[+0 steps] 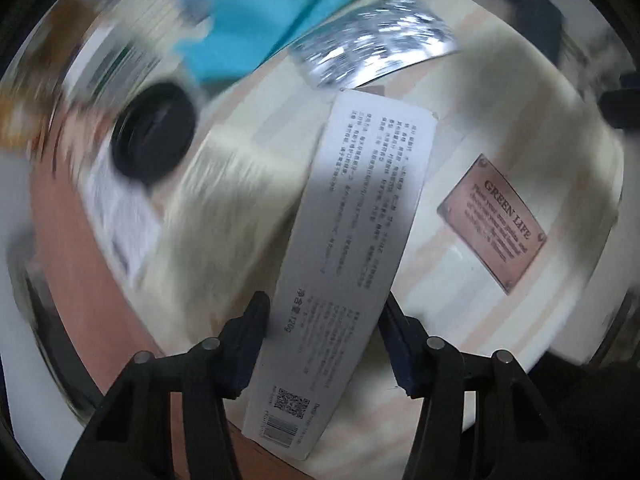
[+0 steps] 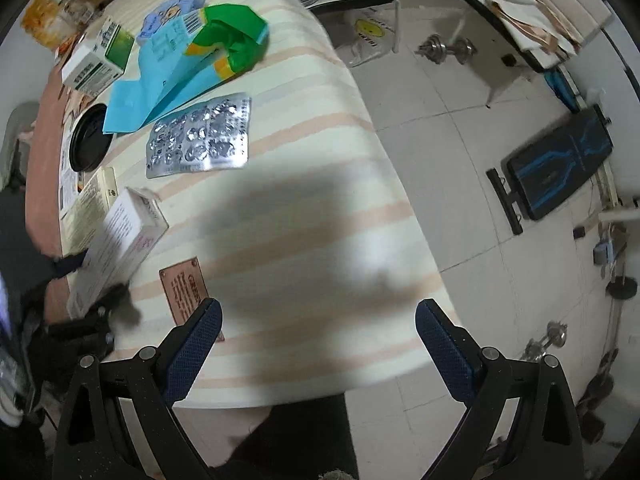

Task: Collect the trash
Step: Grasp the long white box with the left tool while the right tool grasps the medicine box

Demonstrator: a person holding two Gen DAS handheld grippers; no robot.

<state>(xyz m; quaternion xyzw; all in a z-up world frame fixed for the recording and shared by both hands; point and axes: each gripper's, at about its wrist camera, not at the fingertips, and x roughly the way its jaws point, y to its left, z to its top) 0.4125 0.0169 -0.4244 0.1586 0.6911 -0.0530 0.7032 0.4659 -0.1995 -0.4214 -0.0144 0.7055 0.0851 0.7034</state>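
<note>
- The striped cloth (image 2: 280, 200), cream with pale pink bands, covers the table and fills most of both views; in the right wrist view its edge curves from 12 o'clock down to 5 o'clock, with tiled floor (image 2: 460, 200) beyond.
- A black and blue padded bench (image 2: 560, 160) lies on that floor at 3 o'clock, well apart from the table.
- A turquoise paper wrapper (image 2: 160, 92) with a green crumpled bag (image 2: 236, 36) on its upper end lies at 11 o'clock on the cloth.
- A long white carton (image 1: 340, 260), printed with small text and a barcode, runs from the centre of the left wrist view down to 6 o'clock.
- The left gripper (image 1: 324, 340) has its jaws drawn in on the carton's two long sides, pinching it; the right wrist view shows the same carton (image 2: 120, 240) at 9 o'clock, tilted, with the dark gripper below it.
- The right gripper (image 2: 320, 344) hangs over the cloth's near edge at 6 o'clock, jaws spread wide with nothing between them.
- A silver blister sheet (image 2: 200, 136) lies flat at 10 o'clock, just beside the turquoise wrapper.
- A green and white box (image 2: 100, 60) stands near the far left edge.
- A round black lid (image 2: 90, 140) sits at 9 o'clock, its upper edge under the wrapper.
- A small brown label (image 1: 492, 220) reading "GREEN LIFE" is on the cloth, near the carton's right side.
</note>
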